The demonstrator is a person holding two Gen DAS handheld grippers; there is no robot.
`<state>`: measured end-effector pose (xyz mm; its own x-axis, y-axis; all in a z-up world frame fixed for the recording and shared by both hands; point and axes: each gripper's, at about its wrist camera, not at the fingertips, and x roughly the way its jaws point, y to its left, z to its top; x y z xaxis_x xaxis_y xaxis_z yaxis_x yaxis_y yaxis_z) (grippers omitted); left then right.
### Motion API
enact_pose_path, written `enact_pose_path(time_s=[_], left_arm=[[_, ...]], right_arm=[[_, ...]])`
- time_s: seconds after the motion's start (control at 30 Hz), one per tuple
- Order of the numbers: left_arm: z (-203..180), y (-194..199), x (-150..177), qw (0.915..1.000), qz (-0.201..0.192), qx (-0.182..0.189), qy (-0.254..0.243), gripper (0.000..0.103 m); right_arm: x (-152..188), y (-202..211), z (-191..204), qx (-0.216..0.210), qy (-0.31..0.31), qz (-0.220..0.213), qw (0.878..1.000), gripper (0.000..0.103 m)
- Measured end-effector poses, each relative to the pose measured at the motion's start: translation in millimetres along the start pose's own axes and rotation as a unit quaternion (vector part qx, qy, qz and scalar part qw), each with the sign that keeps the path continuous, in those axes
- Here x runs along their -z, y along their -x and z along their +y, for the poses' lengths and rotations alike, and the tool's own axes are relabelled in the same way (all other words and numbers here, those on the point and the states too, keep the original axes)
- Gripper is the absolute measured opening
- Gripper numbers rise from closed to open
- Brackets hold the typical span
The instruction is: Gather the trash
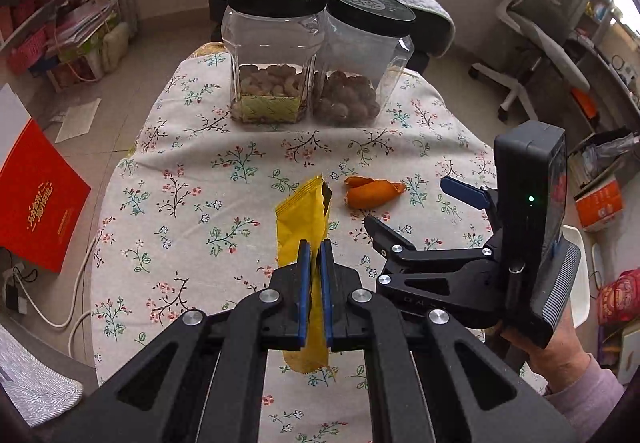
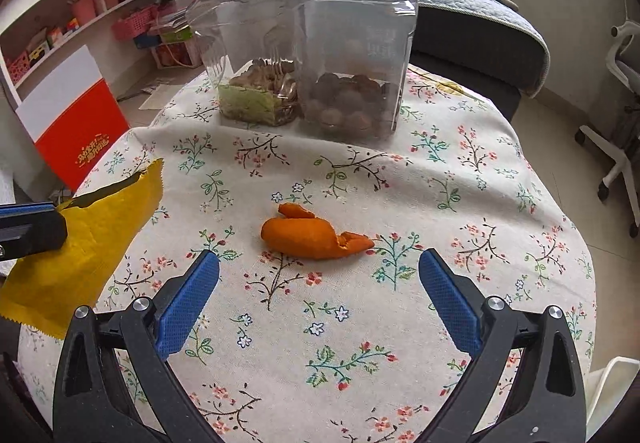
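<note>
- Up close, the left gripper (image 1: 315,251) has its blue pads clamped tight on a crinkly yellow foil snack wrapper (image 1: 304,215), held up off the table.
- Over on the other side, the right gripper (image 2: 319,263) has its jaws spread wide, nothing between them.
- Just past its fingertips, a curled orange peel (image 2: 314,233) lies on the white floral tablecloth (image 2: 460,203).
- Further back, two clear plastic jars (image 2: 304,51) with black lids stand side by side, touching, nuts inside.
</note>
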<state>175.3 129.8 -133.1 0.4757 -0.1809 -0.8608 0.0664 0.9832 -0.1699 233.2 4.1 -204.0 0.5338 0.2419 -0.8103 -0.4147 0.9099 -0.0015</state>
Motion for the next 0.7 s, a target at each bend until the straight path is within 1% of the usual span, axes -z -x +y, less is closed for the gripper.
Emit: enact_pose_path(time_s=[0.1,0.17,0.2,0.27,0.3,0.33,0.37,0.4,0.43,0.47,0.53,0.63,0.67,0.7], left_arm=[[5,-3,2,1.0000,0.006,0.007,0.004,0.005],[8,-4,2,0.9999,0.008,0.008,0.007,0.005],[9,-5,2,0.9999,0.009,0.008,0.008,0.005],[12,-7,2,0.9999,0.012,0.007,0.010,0.005],[13,-8,1,0.9998,0.012,0.005,0.012,0.005],[15,-9,1,0.9998,0.012,0.003,0.015,0.005],[16,-10,1,0.9998,0.012,0.002,0.018,0.005],[16,-10,1,0.9997,0.012,0.000,0.021,0.005],[17,-11,0,0.9996,0.011,-0.002,0.024,0.005],[17,-10,0,0.9996,0.008,-0.005,0.026,0.005],[16,-8,0,0.9996,0.003,-0.010,0.025,0.005],[15,-4,1,0.9996,-0.002,-0.009,0.027,0.005],[14,-3,1,0.9996,-0.002,-0.008,0.028,0.005],[15,-2,1,0.9995,-0.002,-0.006,0.031,0.005]], right_arm=[[-1,-18,9,0.006,0.036,0.013,0.999,0.096],[-1,-28,12,0.005,0.047,0.024,0.999,0.093],[-1,-32,11,0.008,0.049,0.033,0.998,0.080],[-3,-30,7,0.012,0.047,0.023,0.999,0.065],[-3,-28,3,0.014,0.037,0.024,0.999,0.055],[-4,-26,-5,0.014,0.022,0.023,0.999,0.039],[-4,-26,-12,0.006,0.003,0.023,1.000,0.030],[-5,-23,-20,-0.008,-0.019,0.025,0.999,0.015],[-3,-23,-28,-0.018,-0.038,0.027,0.999,0.003],[-1,-22,-33,-0.019,-0.053,0.029,0.998,0.000],[2,-20,-38,-0.021,-0.066,0.031,0.997,0.000],[2,-14,-37,-0.019,-0.069,0.028,0.997,0.000],[1,-10,-35,-0.017,-0.065,0.019,0.998,0.001],[-1,-6,-32,-0.014,-0.059,0.008,0.998,0.005]])
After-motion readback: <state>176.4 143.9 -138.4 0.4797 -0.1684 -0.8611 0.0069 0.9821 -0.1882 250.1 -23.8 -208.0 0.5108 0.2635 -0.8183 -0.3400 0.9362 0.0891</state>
